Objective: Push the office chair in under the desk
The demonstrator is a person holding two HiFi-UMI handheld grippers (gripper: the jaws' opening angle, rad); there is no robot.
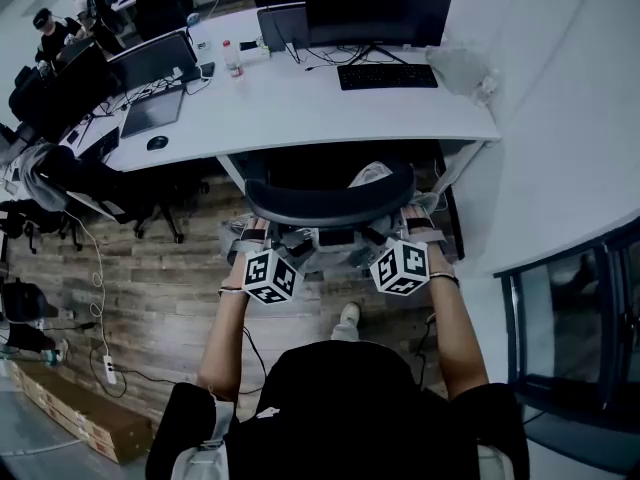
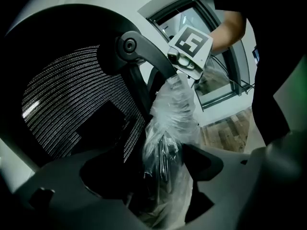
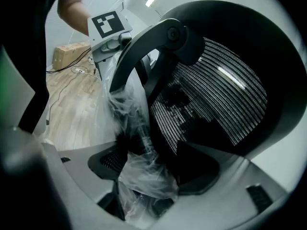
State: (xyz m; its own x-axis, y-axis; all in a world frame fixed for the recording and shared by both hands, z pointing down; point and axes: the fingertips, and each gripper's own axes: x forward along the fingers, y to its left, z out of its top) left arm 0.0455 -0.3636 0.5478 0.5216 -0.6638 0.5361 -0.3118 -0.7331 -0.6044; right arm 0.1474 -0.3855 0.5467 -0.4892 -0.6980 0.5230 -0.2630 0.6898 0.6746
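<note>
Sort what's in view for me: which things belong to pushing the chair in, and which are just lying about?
Part of the job: office chair, desk, left hand-held gripper and right hand-held gripper, each clamped on the chair's plastic-wrapped back frame.
Just lying about: keyboard, monitor, bottle, mouse, power strip, cardboard box.

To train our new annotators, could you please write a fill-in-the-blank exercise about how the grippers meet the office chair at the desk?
1. The left gripper and right gripper hold the office chair from ____.
2. The chair faces a ____ desk.
3. The strut between the left gripper's jaws is wrapped in clear ____.
Missing words: behind; white; plastic.
</note>
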